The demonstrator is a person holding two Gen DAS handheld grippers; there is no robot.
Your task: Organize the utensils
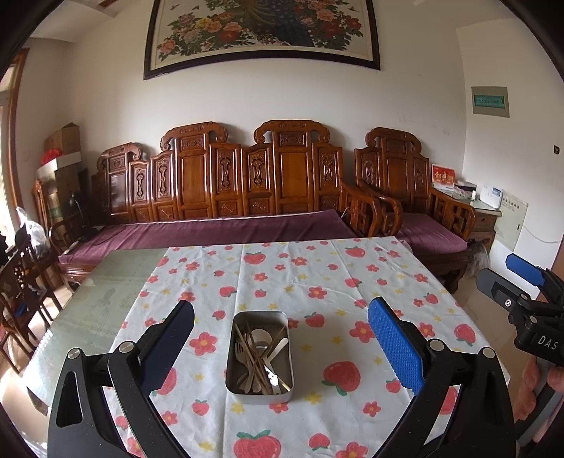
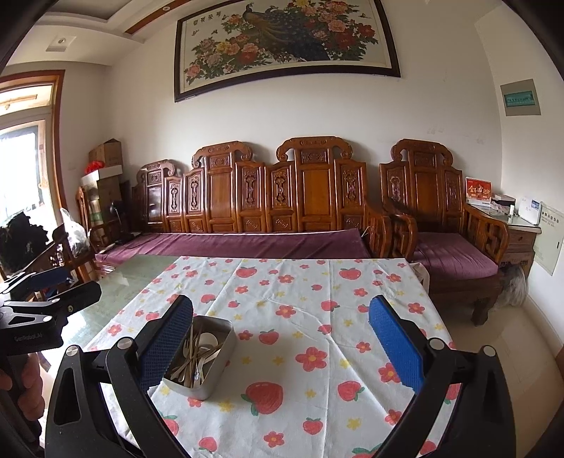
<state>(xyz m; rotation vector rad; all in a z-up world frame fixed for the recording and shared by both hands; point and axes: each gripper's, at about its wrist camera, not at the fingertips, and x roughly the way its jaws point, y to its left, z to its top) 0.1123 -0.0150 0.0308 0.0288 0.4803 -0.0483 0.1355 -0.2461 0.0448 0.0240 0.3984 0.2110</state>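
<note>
Metal tin [image 1: 259, 354] sits on the tablecloth [image 1: 317, 282], strawberry-and-flower print, w/ the utensils [image 1: 259, 356] piled inside it: forks, spoons and thin sticks that look like chopsticks, crossed over each other, none sorted. Exact count can't be told.

Left gripper [image 1: 282, 348] hovers above the cloth on the near side of the tin, jaws spread wide, nothing between them; the tin shows in the gap between the two fingers, apart from both.

Right gripper [image 2: 282, 347] also spread wide, holding nothing. In the right wrist view the tin [image 2: 201, 356] lies just beside its left finger [image 2: 165, 348], partly hidden behind the blue pad; contact can't be told. Strawberry print only lies between the fingers on that side.

Right of the tin, at the edge of the left wrist view, the right gripper [image 1: 521, 282] shows from the side. Left of the tin, in the right wrist view, the left gripper [image 2: 46, 296] shows, w/ part of a hand below it.

Beyond the tin, past the far table edge: carved wooden bench [image 1: 225, 183] w/ purple cushion, framed peony painting [image 1: 262, 31] on the wall above it.
</note>
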